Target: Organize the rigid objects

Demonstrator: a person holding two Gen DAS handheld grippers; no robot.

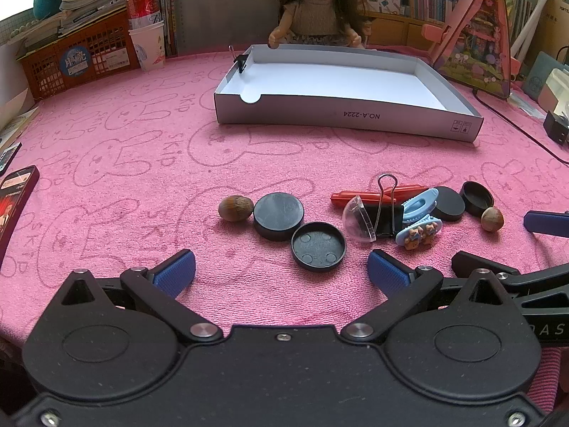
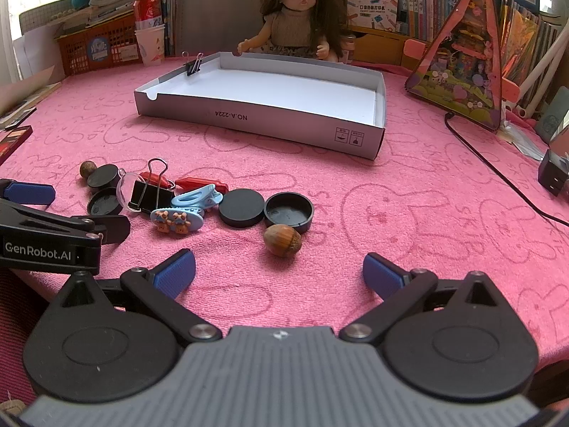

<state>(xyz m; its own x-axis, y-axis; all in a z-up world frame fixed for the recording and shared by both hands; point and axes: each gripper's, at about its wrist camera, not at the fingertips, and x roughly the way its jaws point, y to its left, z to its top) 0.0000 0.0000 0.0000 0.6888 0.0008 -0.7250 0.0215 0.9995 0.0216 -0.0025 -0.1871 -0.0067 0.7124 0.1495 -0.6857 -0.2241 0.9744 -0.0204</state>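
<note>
Small objects lie in a row on the pink cloth: a hazelnut (image 1: 235,207), two black caps (image 1: 278,216) (image 1: 318,246), a clear half dome (image 1: 357,218), a black binder clip (image 1: 386,213), a red clip (image 1: 373,195), blue hair clips (image 1: 419,229), two more black caps (image 1: 448,203) (image 1: 476,198) and a second hazelnut (image 2: 282,240). A shallow white box (image 1: 341,114) stands behind them. My left gripper (image 1: 281,272) is open and empty in front of the caps. My right gripper (image 2: 279,272) is open and empty just in front of the second hazelnut.
A doll (image 1: 320,3) sits behind the box. An orange crate (image 1: 81,57), a paper cup (image 1: 147,48) and a red can (image 1: 142,1) stand at the back left. A pink triangular toy (image 2: 466,60) and a black cable (image 2: 498,174) are at the right.
</note>
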